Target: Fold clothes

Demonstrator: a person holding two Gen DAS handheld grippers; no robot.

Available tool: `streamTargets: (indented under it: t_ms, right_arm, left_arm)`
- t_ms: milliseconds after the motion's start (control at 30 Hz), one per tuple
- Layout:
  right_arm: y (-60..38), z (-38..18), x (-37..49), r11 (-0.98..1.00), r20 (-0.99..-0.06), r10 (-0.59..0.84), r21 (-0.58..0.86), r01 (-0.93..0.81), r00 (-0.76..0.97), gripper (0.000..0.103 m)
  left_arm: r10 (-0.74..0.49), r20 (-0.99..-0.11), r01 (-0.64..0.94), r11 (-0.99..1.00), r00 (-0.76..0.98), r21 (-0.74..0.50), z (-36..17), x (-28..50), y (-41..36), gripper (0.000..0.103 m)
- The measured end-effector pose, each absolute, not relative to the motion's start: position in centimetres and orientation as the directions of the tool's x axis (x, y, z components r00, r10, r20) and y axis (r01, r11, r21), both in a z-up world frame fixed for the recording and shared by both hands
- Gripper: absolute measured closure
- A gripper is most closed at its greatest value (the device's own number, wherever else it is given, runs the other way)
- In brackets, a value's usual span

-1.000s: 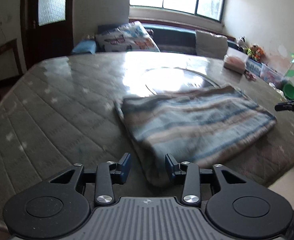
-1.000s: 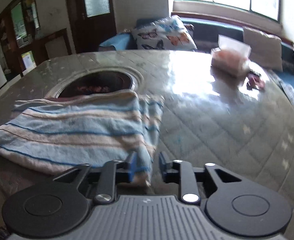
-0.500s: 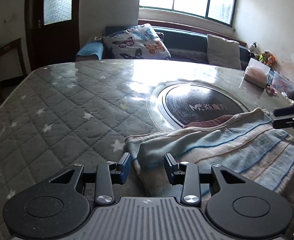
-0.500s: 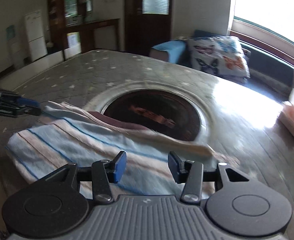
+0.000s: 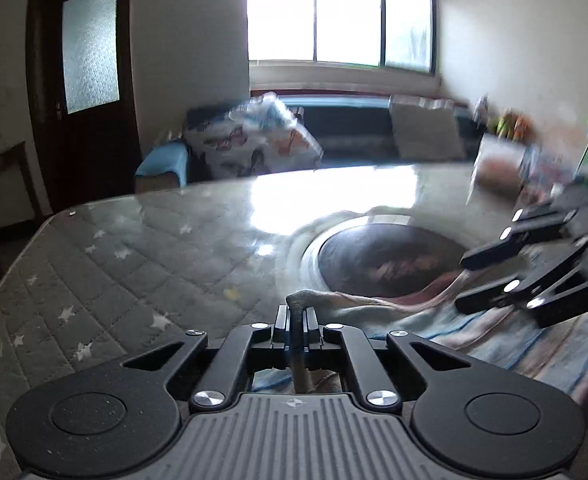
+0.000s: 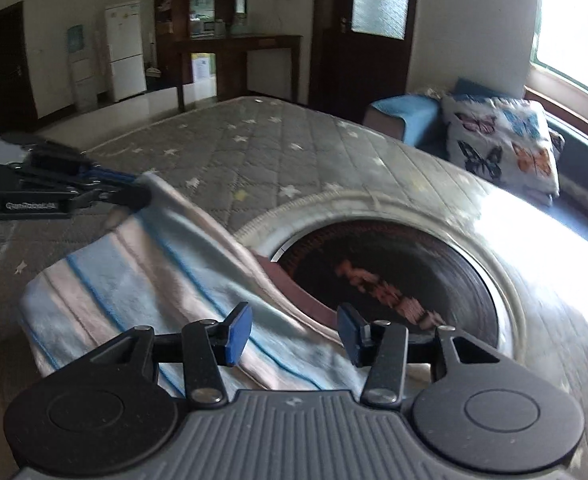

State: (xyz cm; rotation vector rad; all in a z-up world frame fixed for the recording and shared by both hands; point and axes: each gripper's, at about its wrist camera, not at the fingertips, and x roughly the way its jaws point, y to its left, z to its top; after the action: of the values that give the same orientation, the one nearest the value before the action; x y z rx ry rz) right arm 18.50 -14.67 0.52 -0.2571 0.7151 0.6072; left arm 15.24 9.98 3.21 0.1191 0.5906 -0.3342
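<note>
A striped blue, beige and white cloth (image 6: 142, 276) lies folded at the near edge of the quilted grey table (image 6: 254, 148). My left gripper (image 5: 295, 322) is shut on the cloth's corner (image 5: 305, 298) and lifts it a little; it also shows in the right wrist view (image 6: 134, 196), pinching that same corner. My right gripper (image 6: 292, 330) is open, its jaws wide apart over the cloth's far edge, with cloth (image 6: 278, 344) between them. It appears in the left wrist view (image 5: 469, 280) at the right, above the cloth (image 5: 513, 344).
A dark round inset (image 6: 393, 280) with a pale rim sits in the table's middle, just beyond the cloth. A sofa with a butterfly cushion (image 6: 501, 140) stands behind the table. A pink box (image 5: 497, 168) and small items lie at the far right of the table.
My left gripper has closed on the cloth's corner and raised it. My right gripper has moved closer over the cloth's far edge, still open.
</note>
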Motion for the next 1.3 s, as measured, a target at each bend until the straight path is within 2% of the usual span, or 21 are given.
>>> streamTargets:
  t_ms: [167,200,233,333,533,667,833,1067,1233,1300]
  right_arm:
    - [-12.3,-0.1,19.2,0.767,-0.673,0.489,0.029,-0.641,0.555,0.060]
    - [-11.7,-0.3,19.3,0.759,-0.675,0.500,0.039,-0.649,0.543,0.063]
    - [-11.2,-0.6,19.6,0.753,-0.675,0.508,0.048,-0.656,0.534,0.070]
    - [-9.9,-1.3,20.5,0.742,-0.676,0.528,0.073,-0.666,0.514,0.077]
    - [-9.0,-3.3,23.2,0.778,-0.708,0.507,0.131,-0.615,0.491,0.082]
    - [-9.0,-3.1,23.3,0.788,-0.703,0.501,0.130,-0.602,0.504,0.082]
    - [-8.1,-1.6,22.7,0.757,-0.672,0.538,0.119,-0.643,0.509,0.081]
    - [-5.4,-1.9,23.4,0.727,-0.686,0.543,0.096,-0.680,0.484,0.080]
    - [-3.9,-3.0,24.0,0.721,-0.706,0.525,0.072,-0.690,0.475,0.080]
    - [-3.8,-3.3,24.2,0.729,-0.705,0.522,0.075,-0.680,0.481,0.080]
  left_arm:
    - [-0.249,-0.628,0.321,0.947,0.737,0.002,1.1,17.8,10.5,0.097]
    - [-0.253,-0.632,0.323,0.946,0.732,-0.005,0.9,18.0,10.6,0.096]
    - [-0.257,-0.636,0.325,0.946,0.727,-0.010,0.8,18.2,10.7,0.096]
    - [-0.258,-0.646,0.328,0.945,0.719,-0.012,0.4,18.7,10.8,0.093]
    - [-0.249,-0.644,0.299,0.954,0.724,-0.033,0.6,19.2,11.2,0.088]
    - [-0.227,-0.601,0.263,0.964,0.766,-0.029,2.5,17.0,12.3,0.086]
    - [-0.275,-0.556,0.301,0.952,0.784,-0.046,4.2,12.4,12.3,0.085]
    - [-0.357,-0.573,0.382,0.921,0.738,-0.081,2.8,8.3,10.8,0.085]
    - [-0.348,-0.632,0.371,0.923,0.693,-0.101,0.2,8.0,10.9,0.086]
    - [-0.353,-0.629,0.367,0.923,0.693,-0.115,-0.1,7.9,11.3,0.086]
